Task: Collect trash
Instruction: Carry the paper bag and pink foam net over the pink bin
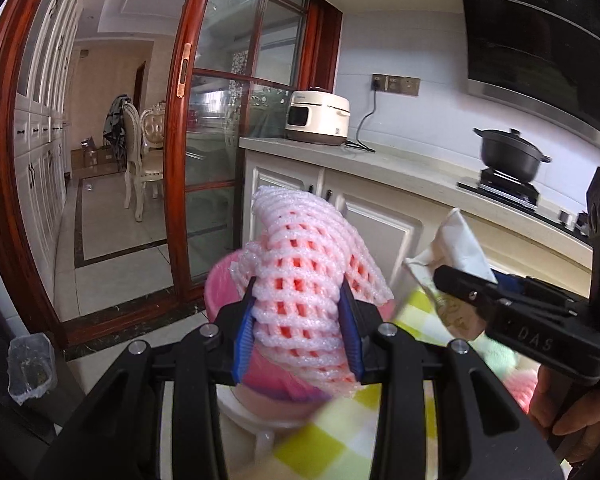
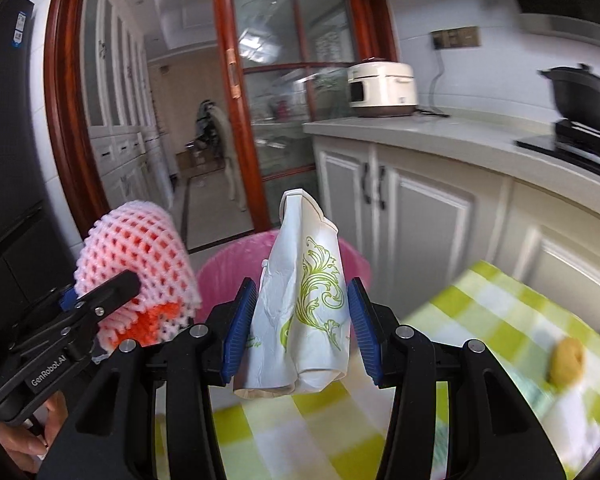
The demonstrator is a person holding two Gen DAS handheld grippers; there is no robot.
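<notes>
My left gripper [image 1: 298,304] is shut on a pink foam fruit net [image 1: 300,264] and holds it above a pink trash bin [image 1: 220,288]. The net also shows in the right wrist view [image 2: 136,264], at the left. My right gripper [image 2: 302,312] is shut on a crumpled white paper cup with green scrollwork [image 2: 304,304]; the cup also shows in the left wrist view [image 1: 456,248]. It hangs over the table edge, just short of the pink bin [image 2: 236,268] lined with a pink bag.
A table with a green and white checked cloth [image 2: 500,320] lies below; a yellowish lump [image 2: 566,362] rests on it. White kitchen cabinets [image 2: 420,208] stand to the right, with a rice cooker [image 2: 380,88] and black pot [image 2: 584,96] on the counter. A red-framed glass door [image 1: 204,140] is behind.
</notes>
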